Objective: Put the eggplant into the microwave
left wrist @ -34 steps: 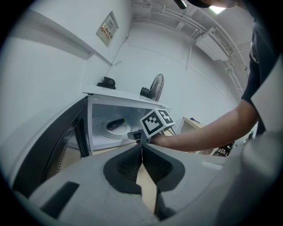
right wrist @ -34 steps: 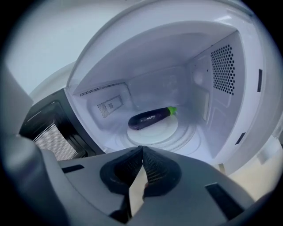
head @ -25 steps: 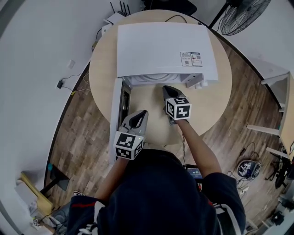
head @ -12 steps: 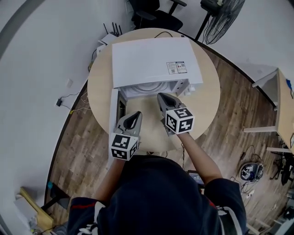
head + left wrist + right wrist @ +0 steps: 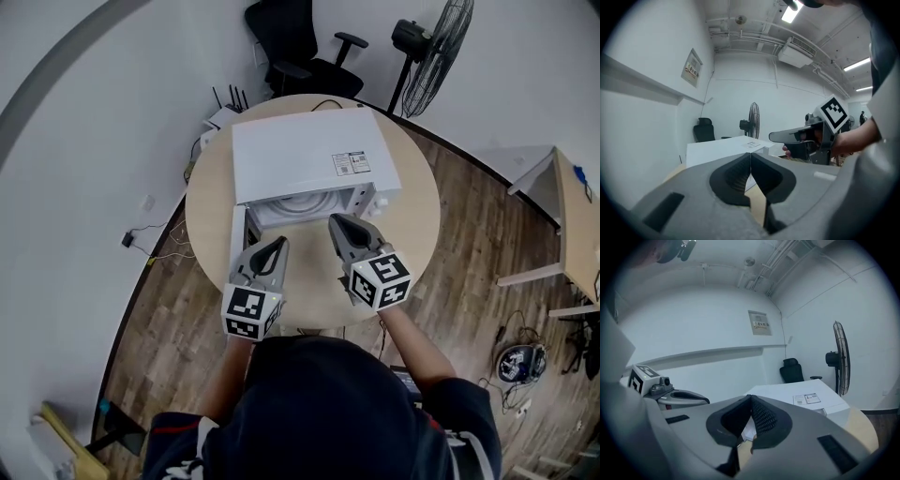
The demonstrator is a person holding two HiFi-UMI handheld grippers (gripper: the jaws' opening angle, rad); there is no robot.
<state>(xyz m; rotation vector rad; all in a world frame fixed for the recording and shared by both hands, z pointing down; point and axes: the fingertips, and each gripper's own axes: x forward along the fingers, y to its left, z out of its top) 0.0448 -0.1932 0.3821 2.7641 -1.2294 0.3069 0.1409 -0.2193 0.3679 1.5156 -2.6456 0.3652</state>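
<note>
No eggplant shows in any view. The white microwave point(image 5: 305, 155) stands on the round wooden table point(image 5: 412, 211), its door point(image 5: 236, 246) swung open to the left and a pale turntable point(image 5: 305, 199) just visible inside. My left gripper point(image 5: 277, 242) hangs shut over the table in front of the door, holding nothing. My right gripper point(image 5: 335, 221) is also shut and empty, just in front of the oven's opening. In the left gripper view the shut jaws point(image 5: 750, 153) face the microwave point(image 5: 722, 150). The right gripper view shows its jaws point(image 5: 751, 397) pressed together before the microwave point(image 5: 797, 397).
A black office chair point(image 5: 300, 47) and a standing fan point(image 5: 431, 47) are behind the table. A router point(image 5: 225, 112) sits at the table's far left edge. Another desk point(image 5: 572, 225) stands at the right. Cables lie on the wood floor.
The head view has risen and tilted back, bringing the chair and fan into sight. Both grippers have stayed shut and drawn slightly back from the microwave's opening.
</note>
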